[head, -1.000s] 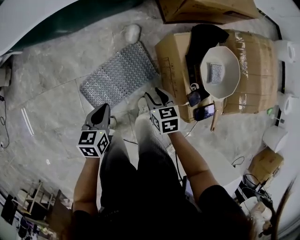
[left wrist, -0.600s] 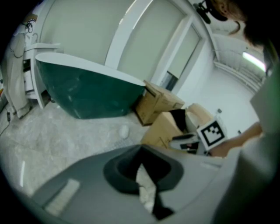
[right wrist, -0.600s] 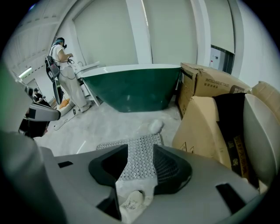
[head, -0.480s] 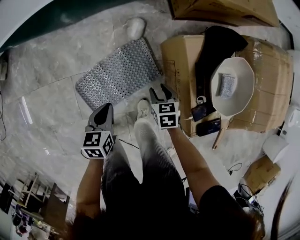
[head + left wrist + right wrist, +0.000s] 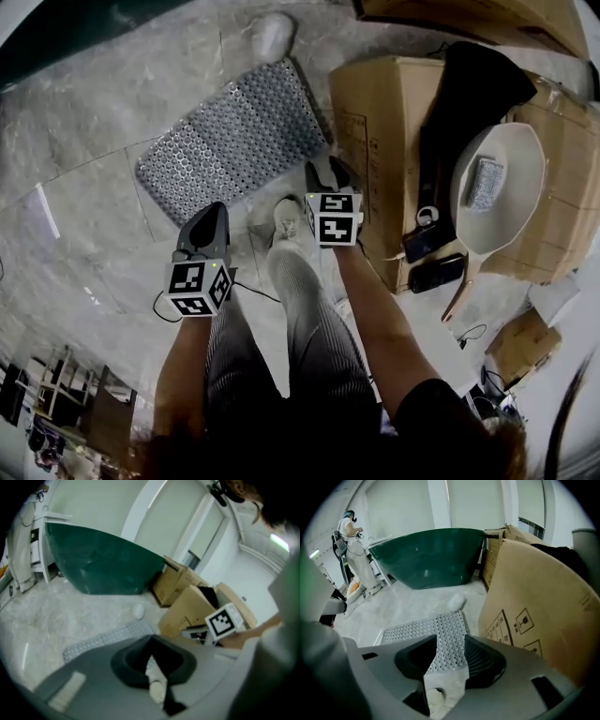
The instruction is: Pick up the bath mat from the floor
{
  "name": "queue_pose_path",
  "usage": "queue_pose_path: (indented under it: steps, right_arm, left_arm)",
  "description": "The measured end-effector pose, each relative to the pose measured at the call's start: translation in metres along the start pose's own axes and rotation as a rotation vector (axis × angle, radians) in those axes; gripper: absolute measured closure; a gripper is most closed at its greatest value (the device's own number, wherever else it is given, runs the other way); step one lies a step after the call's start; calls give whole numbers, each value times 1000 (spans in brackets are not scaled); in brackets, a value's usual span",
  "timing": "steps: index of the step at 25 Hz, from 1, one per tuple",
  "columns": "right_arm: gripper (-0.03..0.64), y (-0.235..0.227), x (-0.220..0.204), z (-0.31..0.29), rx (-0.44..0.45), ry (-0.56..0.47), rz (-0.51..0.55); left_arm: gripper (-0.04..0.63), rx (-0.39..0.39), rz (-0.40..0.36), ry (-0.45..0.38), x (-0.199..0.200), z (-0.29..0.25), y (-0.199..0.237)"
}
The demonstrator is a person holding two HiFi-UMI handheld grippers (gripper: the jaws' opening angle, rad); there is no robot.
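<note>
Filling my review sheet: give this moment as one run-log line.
stage: pre-grasp | bath mat: flat on floor, untouched | left gripper: shut, empty | right gripper: open, empty

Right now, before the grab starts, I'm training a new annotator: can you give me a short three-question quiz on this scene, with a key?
1. True or false: the bath mat lies flat on the floor, held by neither gripper.
2. Pick one. The right gripper's jaws are: A) shut on the mat; B) apart and empty, with the mat seen beyond the gap; C) shut on a towel.
3. What large dark green thing stands beyond the mat's far end?

Key: 1 true; 2 B; 3 the bathtub.
</note>
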State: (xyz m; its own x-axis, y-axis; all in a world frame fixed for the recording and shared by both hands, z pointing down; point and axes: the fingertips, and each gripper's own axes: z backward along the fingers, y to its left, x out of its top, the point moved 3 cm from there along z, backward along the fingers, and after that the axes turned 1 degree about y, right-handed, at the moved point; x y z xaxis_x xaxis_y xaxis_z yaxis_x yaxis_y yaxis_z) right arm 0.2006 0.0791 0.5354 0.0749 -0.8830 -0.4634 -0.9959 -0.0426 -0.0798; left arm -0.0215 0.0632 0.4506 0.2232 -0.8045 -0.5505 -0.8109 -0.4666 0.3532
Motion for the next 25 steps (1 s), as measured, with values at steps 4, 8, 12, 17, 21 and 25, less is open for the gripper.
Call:
queue_pose_path:
  steps: [4,8,12,17,21,25]
  right_arm:
    - [437,-5,-16,-30,-38,9,7]
    - [436,-11,-27,-63,-57,5,-1]
    - [434,-17,-34,-96,-84,-5,-13]
    - [430,-27,-52,-132,-117,6,7]
    - [422,-33,-67,-156,-138,12,13]
    - [414,-39,-80,-174,-159,11,16]
  left_arm:
    - [588,-24,-35,10,-15,-25,10]
    - [588,-37,-52,14,-28,-51,26]
    - [588,-46,-69,22,-44,-79,45]
    - [588,-56,-85,27,-66,-112,61]
    - [588,-72,-99,28,-81,-137,70]
    - [588,-93,-125,37,-97,-165,77]
